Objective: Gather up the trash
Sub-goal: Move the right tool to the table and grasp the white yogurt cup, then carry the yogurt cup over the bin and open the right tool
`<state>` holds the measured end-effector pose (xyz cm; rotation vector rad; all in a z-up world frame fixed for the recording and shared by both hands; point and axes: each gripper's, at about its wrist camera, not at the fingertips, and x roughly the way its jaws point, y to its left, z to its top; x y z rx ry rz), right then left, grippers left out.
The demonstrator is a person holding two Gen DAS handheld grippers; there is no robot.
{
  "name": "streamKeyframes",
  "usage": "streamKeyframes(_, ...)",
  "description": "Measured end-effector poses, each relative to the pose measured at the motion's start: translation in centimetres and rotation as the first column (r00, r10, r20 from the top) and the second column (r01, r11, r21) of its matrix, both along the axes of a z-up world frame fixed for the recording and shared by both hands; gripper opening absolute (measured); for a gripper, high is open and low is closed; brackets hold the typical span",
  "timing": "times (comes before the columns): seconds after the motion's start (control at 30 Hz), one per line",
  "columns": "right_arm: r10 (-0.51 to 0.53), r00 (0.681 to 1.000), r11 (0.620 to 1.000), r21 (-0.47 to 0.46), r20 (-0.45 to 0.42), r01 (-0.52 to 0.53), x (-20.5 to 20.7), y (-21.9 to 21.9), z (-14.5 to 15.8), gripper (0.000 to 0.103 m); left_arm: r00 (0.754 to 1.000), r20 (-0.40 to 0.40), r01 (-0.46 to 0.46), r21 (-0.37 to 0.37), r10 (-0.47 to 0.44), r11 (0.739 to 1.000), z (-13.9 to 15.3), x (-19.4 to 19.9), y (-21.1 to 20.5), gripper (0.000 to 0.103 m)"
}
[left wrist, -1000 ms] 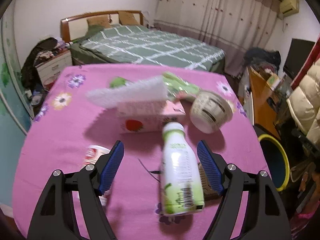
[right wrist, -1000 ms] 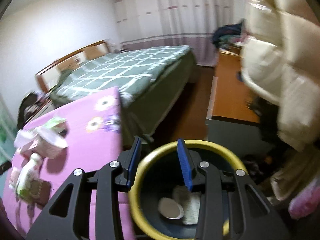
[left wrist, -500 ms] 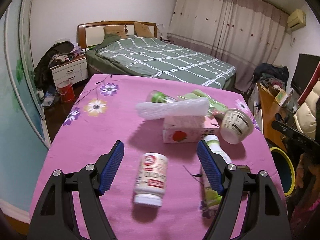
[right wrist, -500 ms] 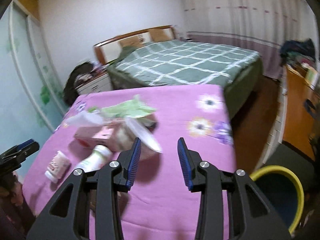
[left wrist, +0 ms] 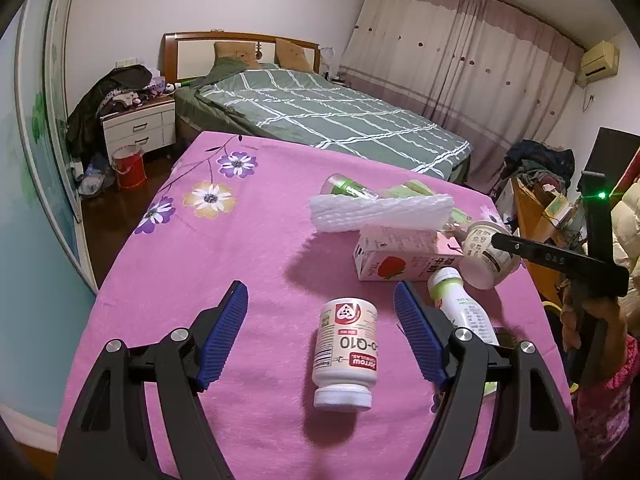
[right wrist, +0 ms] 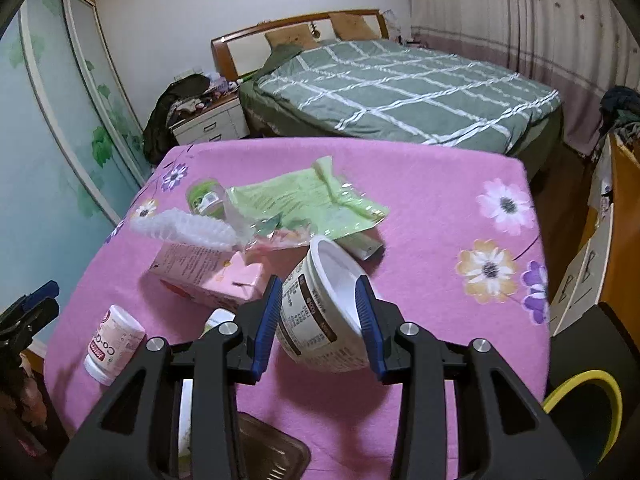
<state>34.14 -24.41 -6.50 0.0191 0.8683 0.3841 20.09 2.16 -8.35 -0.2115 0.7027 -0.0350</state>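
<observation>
- The left tongs [left wrist: 320,334] hang over the near part of the table [left wrist: 192,264], pitched downward, jaws wide apart and clamped on nothing. The white supplement bottle [left wrist: 346,354] lies on its side between the two blue pads without touching either, cap toward the camera. That framing reads as a lining-up for a grasp across the bottle's body.
- Just right of it a green-and-white drink bottle [left wrist: 460,312] also lies flat, partly hidden behind the right-hand finger. I judge it the likely pick after that.
- Mid-table the rest of the trash sits bunched: a pink strawberry carton [left wrist: 400,260] with a white foam sleeve [left wrist: 380,210] resting across its top, a green-capped bottle [right wrist: 204,198], and a green wrapper [right wrist: 308,200] spread behind them.
- The paper bowl [right wrist: 320,304] lies tipped on its side against the carton, mouth facing up and to the right.
- The right tongs [right wrist: 318,322] point steeply down at that bowl with the jaws partly apart. The bowl shows between the pads, but I cannot tell whether they press on it, so the hold looks not yet made.
- At the far right, off the table's edge and below it, stands the yellow-rimmed bin [right wrist: 588,392], within easy reach of the right hand for dropping things in.
</observation>
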Motion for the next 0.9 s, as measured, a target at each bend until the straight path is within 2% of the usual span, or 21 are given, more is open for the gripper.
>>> streamKeyframes(0.13,0.029,1.0,1.0,0.011,-0.007,-0.029,-0.6,1.0,-0.3,0.013,1.0,-0.004,0.003,-0.01,-0.003,1.0,-0.4,-0.2,0.1,0.075)
streamKeyframes(0.23,0.03,1.0,1.0,0.01,0.001,-0.03,-1.1,1.5,-0.3,0.007,1.0,-0.004,0.01,-0.017,-0.01,1.0,-0.5,-0.4,0.0,0.075)
streamKeyframes(0.4,0.005,0.998,0.999,0.039,0.056,-0.008,-2.9,1.0,1.1,0.006,1.0,0.003,0.027,-0.016,-0.027,1.0,-0.4,-0.9,-0.6,0.075)
streamKeyframes(0.57,-0.062,0.992,0.998,0.034,0.107,0.059,-5.5,-1.5,2.6,0.006,0.998,0.013,0.064,-0.011,-0.063,0.998,0.0,-1.5,-1.8,0.075)
streamKeyframes(0.73,-0.227,0.966,0.973,-0.014,0.128,0.23,-8.2,-7.3,2.7,0.006,0.992,0.011,0.126,0.001,-0.126,0.992,0.2,-2.1,-4.1,0.075)
streamKeyframes(0.9,-0.4,0.911,0.909,-0.085,0.102,0.408,-10.5,-14.5,1.0,0.007,0.982,-0.003,0.187,0.01,-0.187,0.982,0.0,-2.3,-7.0,0.075)
